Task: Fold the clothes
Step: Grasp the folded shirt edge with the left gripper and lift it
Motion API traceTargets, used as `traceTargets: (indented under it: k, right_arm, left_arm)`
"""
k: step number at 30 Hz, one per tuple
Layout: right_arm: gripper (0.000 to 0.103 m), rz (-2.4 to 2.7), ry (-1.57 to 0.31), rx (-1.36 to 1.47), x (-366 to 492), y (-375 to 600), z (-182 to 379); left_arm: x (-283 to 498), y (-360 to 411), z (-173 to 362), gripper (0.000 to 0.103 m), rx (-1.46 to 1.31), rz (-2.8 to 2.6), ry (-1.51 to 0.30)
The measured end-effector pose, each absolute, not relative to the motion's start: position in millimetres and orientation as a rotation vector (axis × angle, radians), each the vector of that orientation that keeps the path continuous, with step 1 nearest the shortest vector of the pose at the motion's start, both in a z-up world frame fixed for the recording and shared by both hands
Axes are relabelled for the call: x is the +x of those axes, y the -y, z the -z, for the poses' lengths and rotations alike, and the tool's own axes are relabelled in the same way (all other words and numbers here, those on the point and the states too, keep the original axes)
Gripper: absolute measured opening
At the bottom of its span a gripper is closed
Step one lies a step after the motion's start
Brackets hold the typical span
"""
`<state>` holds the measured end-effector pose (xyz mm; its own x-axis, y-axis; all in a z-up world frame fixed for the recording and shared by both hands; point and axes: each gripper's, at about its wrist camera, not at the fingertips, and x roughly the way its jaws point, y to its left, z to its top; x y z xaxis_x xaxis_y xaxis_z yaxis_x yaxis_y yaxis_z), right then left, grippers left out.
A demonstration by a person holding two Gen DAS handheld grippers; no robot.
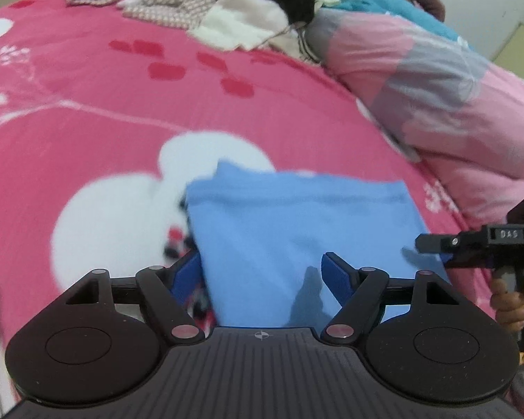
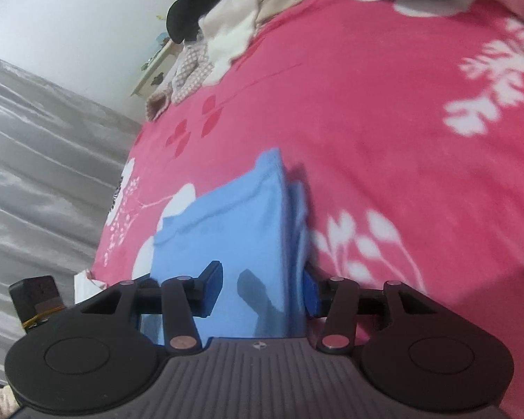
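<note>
Bed (image 1: 104, 104) in pink floral cover carries an unfolded clothes heap (image 1: 227, 7) at its far end and a blue garment (image 1: 297, 216), folded to a rectangle, lying flat near the front edge. Left gripper (image 1: 262, 272) has fingers wide, right gripper (image 2: 262, 289) has fingers partly apart; both straddle the blue cloth, gripping nothing. Risk: loose layered right edge could snag a finger on withdrawal, undoing the fold.

"das" on the right gripper (image 1: 433, 244), white letters on black
</note>
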<state>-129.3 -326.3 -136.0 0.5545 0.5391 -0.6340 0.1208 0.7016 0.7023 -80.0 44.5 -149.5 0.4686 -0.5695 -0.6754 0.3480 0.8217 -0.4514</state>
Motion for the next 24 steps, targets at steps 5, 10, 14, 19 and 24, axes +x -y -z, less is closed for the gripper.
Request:
traceTargets:
  k: [5,10,14,19,24]
  right_arm:
    - [0.051,-0.307,-0.960,0.834,-103.9,325.9,146.3]
    - [0.050,-0.382,-0.976,0.880,-106.3,329.8,151.5]
    - [0.042,-0.391,-0.997,0.848,-92.5,326.0,154.3]
    - [0.016,-0.398,-0.996,0.745,-78.5,311.5,148.8]
    - [0.011,-0.429,-0.931,0.722,-90.4,312.0,134.1]
  left_arm:
    - [-65.8,-47.0,158.0,0.073,-0.334,0.615,-0.910]
    - [-80.3,-57.6,158.4,0.072,-0.370,0.708,-0.943]
    - [-67.3,-58.5,162.5,0.063,-0.452,0.680,-0.969]
    - [-51.8,-48.0,168.5,0.038,-0.503,0.632,-0.956]
    - [-58.2,-50.0,162.1,0.007,-0.543,0.627,-0.917]
